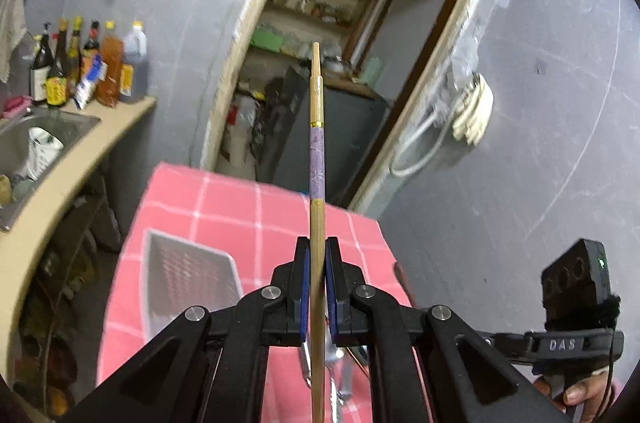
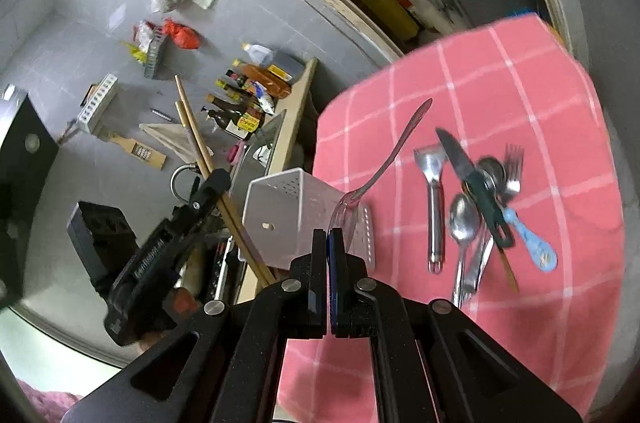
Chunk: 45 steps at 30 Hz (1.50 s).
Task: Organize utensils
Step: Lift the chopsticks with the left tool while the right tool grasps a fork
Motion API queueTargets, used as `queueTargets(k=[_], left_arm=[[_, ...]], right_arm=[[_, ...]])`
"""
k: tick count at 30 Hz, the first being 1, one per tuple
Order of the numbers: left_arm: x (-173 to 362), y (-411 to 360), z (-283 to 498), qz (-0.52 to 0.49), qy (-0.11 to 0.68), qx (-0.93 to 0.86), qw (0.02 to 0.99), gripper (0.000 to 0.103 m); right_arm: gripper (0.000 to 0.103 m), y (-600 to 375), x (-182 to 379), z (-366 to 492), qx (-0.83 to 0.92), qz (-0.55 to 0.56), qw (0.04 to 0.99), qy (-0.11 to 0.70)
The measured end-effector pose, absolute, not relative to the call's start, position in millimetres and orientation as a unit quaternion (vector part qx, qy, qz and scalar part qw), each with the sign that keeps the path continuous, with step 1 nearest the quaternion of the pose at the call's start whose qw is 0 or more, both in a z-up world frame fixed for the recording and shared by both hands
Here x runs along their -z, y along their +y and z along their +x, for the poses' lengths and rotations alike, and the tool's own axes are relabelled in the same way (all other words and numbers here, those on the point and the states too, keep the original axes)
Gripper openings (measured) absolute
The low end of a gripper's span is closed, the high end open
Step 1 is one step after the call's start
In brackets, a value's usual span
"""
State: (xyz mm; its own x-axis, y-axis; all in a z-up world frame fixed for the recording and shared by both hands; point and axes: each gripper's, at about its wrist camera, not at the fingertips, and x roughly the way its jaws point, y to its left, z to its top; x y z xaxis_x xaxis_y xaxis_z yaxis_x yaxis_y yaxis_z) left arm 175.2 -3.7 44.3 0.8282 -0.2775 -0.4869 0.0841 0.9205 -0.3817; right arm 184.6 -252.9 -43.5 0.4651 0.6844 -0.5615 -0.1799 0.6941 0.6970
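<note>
Clamped tight in the left gripper [image 1: 318, 287], chopsticks [image 1: 317, 159] stand upright above the pink tablecloth [image 1: 224, 207]. On that tablecloth sits a white basket [image 2: 280, 207]; right gripper [image 2: 330, 263] pinches a clear plastic spoon [image 2: 376, 167] just beside it, other utensils [image 2: 476, 199] piled farther right.

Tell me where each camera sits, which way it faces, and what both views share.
Left wrist: sits behind the left tongs, facing the doorway over the pink tablecloth; they grip chopsticks; the person's fingers show at lower right.
Right wrist: sits behind the right tongs, tilted down over the table; they grip a clear plastic spoon; the left tongs appear at left.
Shared: tablecloth, white basket, chopsticks, sauce bottles.
</note>
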Motion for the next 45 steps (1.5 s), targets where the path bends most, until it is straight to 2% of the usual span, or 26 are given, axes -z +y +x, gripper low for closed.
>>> queueTargets(k=[10,17,23,36,45], left_arm=[[-54,45,180,-0.172,0.239,0.036,0.955,0.007],[-53,66,202,-0.173,0.203,0.002,0.964,0.007],[-39,71,219,-0.175,0.186,-0.021,0.967,0.007],[-45,79,233,-0.206,0.141,-0.021,0.968,0.007],[-40,73,236,-0.201,0.170,-0.009,0.965,0.007]], right_arm=[[0.002,-190,14,178,-0.318,0.220,0.861,0.330],[0.002,-138,24,189,-0.340,0.134,0.893,0.264],[0.001,-121,43,206,-0.351,0.077,0.898,0.255],[0.001,-102,46,209,-0.367,0.043,0.898,0.239],[0.001,-97,53,207,-0.378,0.035,0.887,0.262]])
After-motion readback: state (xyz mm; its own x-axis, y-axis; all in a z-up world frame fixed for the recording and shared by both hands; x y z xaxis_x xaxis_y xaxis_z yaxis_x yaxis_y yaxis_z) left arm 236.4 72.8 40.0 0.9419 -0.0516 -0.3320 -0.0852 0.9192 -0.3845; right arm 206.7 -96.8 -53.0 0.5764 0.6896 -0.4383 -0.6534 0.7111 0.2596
